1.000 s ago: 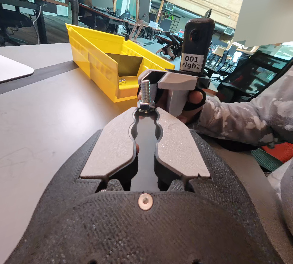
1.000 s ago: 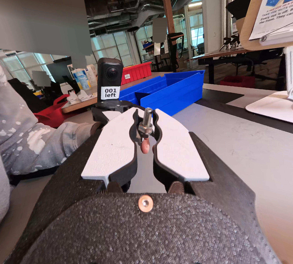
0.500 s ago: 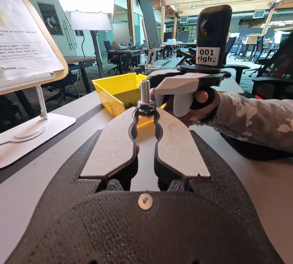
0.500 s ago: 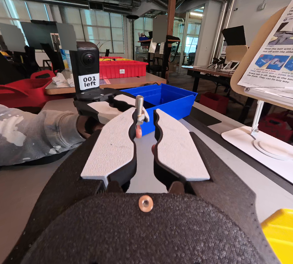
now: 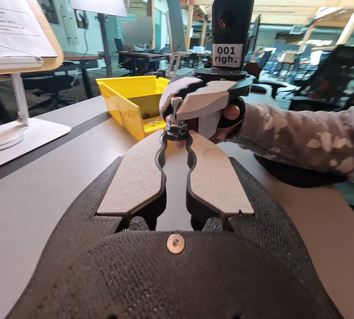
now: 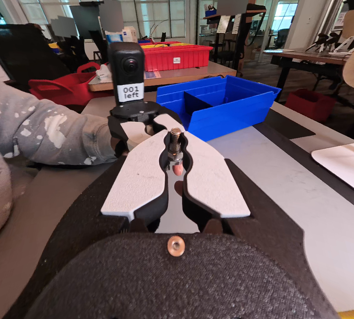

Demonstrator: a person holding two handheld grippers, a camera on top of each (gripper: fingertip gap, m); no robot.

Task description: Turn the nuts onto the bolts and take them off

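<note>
A steel bolt (image 5: 175, 108) stands upright over the grey table (image 5: 47, 185). My left gripper (image 5: 176, 133) is shut on the bolt's hex head, and a nut (image 5: 176, 125) sits just above that head. My right gripper (image 5: 171, 110) comes in from the right, tilted, with its jaws closed around the threaded shank and the nut. In the right wrist view the bolt (image 6: 175, 141) and nut (image 6: 175, 156) sit between the fingers of my right gripper (image 6: 175, 132). The left gripper's camera body (image 6: 127, 72) stands behind them. A fingertip shows below the nut.
A yellow bin (image 5: 126, 103) stands behind the bolt with two loose nuts (image 5: 154, 122) at its front. A blue divided bin (image 6: 229, 116) sits on the other side. A document stand's white base (image 5: 28, 137) is at the far left. A person's sleeved arm (image 5: 287, 137) lies to the right. The grippers are tip to tip, or close to it.
My right gripper has moved back onto the bolt and narrowed its jaws around the shank and nut. Both views have swung. My left gripper has kept hold of the bolt head.
</note>
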